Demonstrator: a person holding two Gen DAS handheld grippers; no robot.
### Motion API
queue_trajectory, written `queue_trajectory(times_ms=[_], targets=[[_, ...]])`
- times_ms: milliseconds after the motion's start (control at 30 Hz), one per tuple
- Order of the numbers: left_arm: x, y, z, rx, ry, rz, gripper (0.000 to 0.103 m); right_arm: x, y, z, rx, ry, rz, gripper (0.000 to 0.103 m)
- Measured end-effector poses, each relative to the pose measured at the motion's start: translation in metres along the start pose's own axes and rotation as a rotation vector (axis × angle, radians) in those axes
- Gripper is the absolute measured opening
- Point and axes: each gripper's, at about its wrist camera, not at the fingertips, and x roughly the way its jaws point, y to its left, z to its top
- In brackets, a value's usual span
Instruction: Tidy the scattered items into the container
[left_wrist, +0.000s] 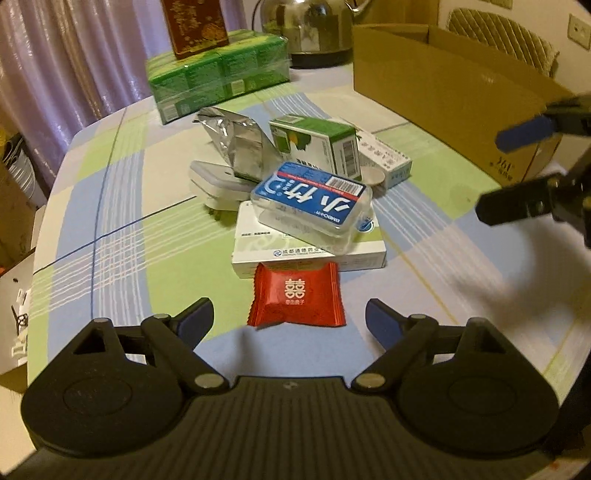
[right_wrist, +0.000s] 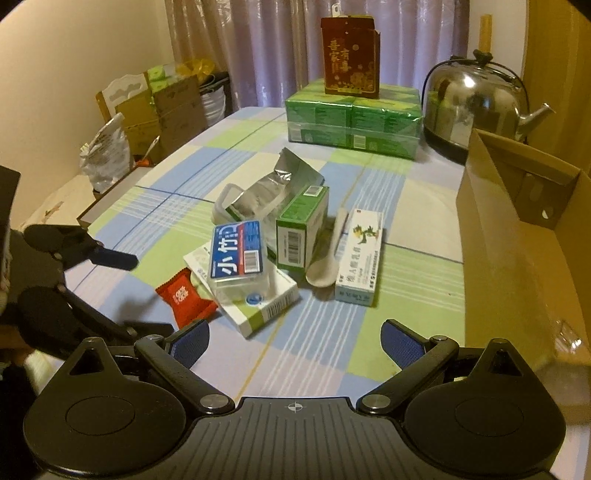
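Left gripper (left_wrist: 290, 319) spread wide, empty, red candy packet (left_wrist: 297, 300) at its twelve o'clock, blue-labelled clear case (left_wrist: 312, 201) possibly reading "小竹", right gripper (right_wrist: 295, 341) agape, cardboard box (right_wrist: 524, 236) at two o'clock.

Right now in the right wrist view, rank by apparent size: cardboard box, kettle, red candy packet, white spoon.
1. cardboard box, though nearest the camera
2. kettle
3. red candy packet and white spoon: too alike to rank
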Motion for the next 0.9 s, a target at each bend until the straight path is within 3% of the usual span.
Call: queue_trajectory(times_ms=[267, 533, 600, 667, 700, 900], targets=[[0.028, -0.004, 0.000, 0.028, 0.020, -0.003, 0.082, 0.024, -0.001, 0.008, -0.014, 0.016, 0.030, 0.084], [0.038, 0.001, -0.001, 0.008, 0.016, -0.018, 0.076, 0.042, 0.004, 0.014, -0.018, 0.022, 0.065, 0.082], [0.038, 0.002, 0.000, 0.005, 0.019, -0.032, 0.068, 0.047, 0.007, 0.016, -0.023, 0.025, 0.073, 0.082], [0.037, 0.003, 0.002, 0.001, 0.030, -0.051, 0.052, 0.051, 0.010, 0.019, -0.029, 0.025, 0.078, 0.082], [0.037, 0.004, 0.004, 0.004, 0.039, -0.057, 0.049, 0.053, 0.012, 0.021, -0.031, 0.024, 0.080, 0.082], [0.030, 0.014, 0.002, 0.042, 0.082, -0.074, 0.042, 0.067, 0.024, 0.030, -0.056, 0.025, 0.093, 0.082]])
